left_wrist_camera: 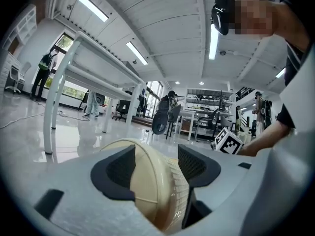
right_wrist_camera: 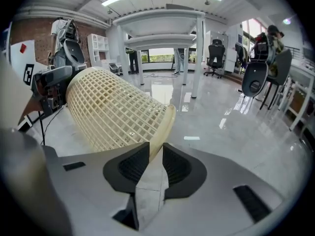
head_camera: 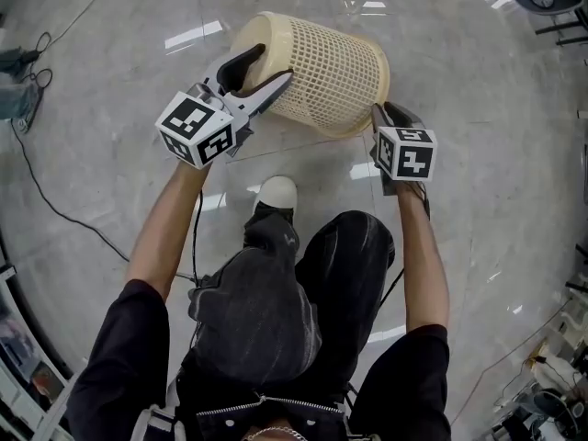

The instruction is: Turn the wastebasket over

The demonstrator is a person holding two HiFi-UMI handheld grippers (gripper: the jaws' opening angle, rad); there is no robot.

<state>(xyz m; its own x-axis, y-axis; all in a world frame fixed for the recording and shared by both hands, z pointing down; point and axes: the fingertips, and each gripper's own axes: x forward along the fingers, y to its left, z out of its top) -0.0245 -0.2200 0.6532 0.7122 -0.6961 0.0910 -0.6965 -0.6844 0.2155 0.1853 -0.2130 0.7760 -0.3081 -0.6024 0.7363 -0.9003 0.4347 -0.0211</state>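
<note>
Wastebasket [head_camera: 333, 70] aslant, base in left tool [head_camera: 265, 72]

Cream lattice plastic wastebasket [head_camera: 326, 72] lay tipped on side over glossy grey floor [head_camera: 478, 108], ahead of person's white shoe [head_camera: 277, 194]. Left gripper [head_camera: 274, 64] sat at basket's left end, end's edge between jaws, one jaw on each side of it. Right gripper [head_camera: 382, 110] sat at basket's right end, below flared rim; rim edge seemingly just at jaw tips, contact unclear. Black cable [head_camera: 46, 200] ran on floor well left of person. White metal-legged table [right_wrist_camera: 162, 33] stood behind basket, black office chair [right_wrist_camera: 215, 53] beyond table, to right.
</note>
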